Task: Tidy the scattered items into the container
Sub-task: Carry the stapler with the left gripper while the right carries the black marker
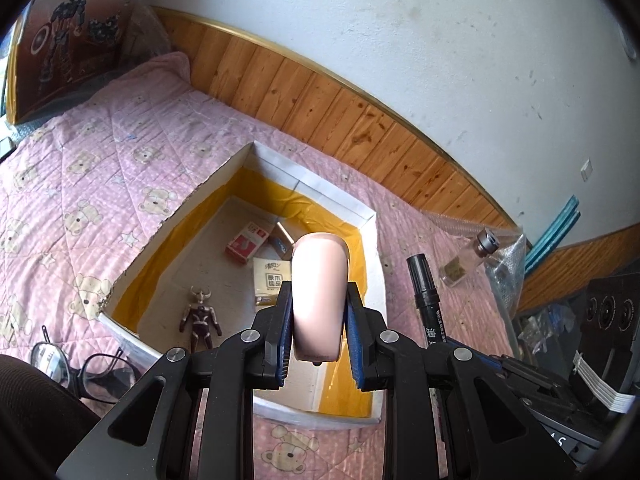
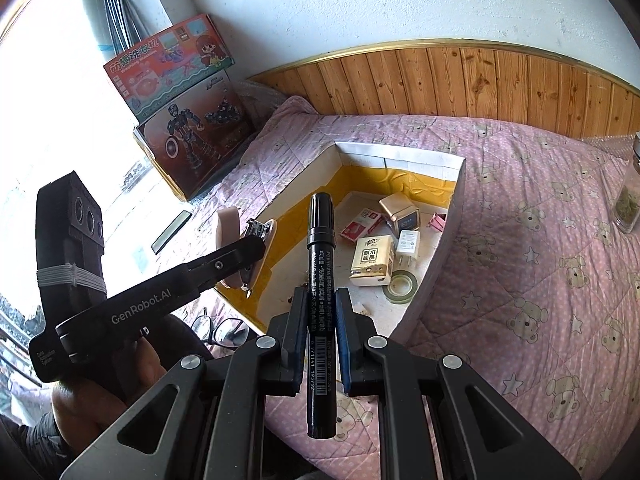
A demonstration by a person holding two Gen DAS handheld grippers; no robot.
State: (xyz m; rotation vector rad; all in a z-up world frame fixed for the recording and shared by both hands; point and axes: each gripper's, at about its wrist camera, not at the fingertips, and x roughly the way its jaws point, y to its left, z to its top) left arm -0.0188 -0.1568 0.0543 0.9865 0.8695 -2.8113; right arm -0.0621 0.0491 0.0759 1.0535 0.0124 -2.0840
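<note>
The left claw (image 1: 319, 320) is clamped on a pale pink stapler (image 1: 318, 292), its blue pads pressed against the two sides of the body, and the stapler juts forward from between the fingers and hangs over the near right part of the open box (image 1: 370, 216). That box, white-walled with a yellow lining, lies on a bed covered by a pink quilt (image 1: 100, 184) printed with bears. Below and ahead of the left claw, on the box floor, are a tissue packet (image 1: 270, 280), a small red and white carton (image 1: 245, 245) beyond it, and a dark toy figure (image 1: 202, 318) off to the claw's left. Outside the box, to the left of this claw, a pair of glasses (image 1: 86, 368) rests on the quilt; to its right lies a small glass bottle (image 1: 466, 260) with a metal cap. The right claw (image 2: 319, 320) is shut tight on a black marker (image 2: 319, 304), which runs lengthwise between the fingers with its capped end pointing forward over the near edge of the box. Ahead and to the right of this claw, inside the box, lie a roll of tape (image 2: 401, 287), a white charger (image 2: 408, 246) and a small gold cube-shaped gadget (image 2: 400, 216). To its left, the left claw and stapler show from the side.
</note>
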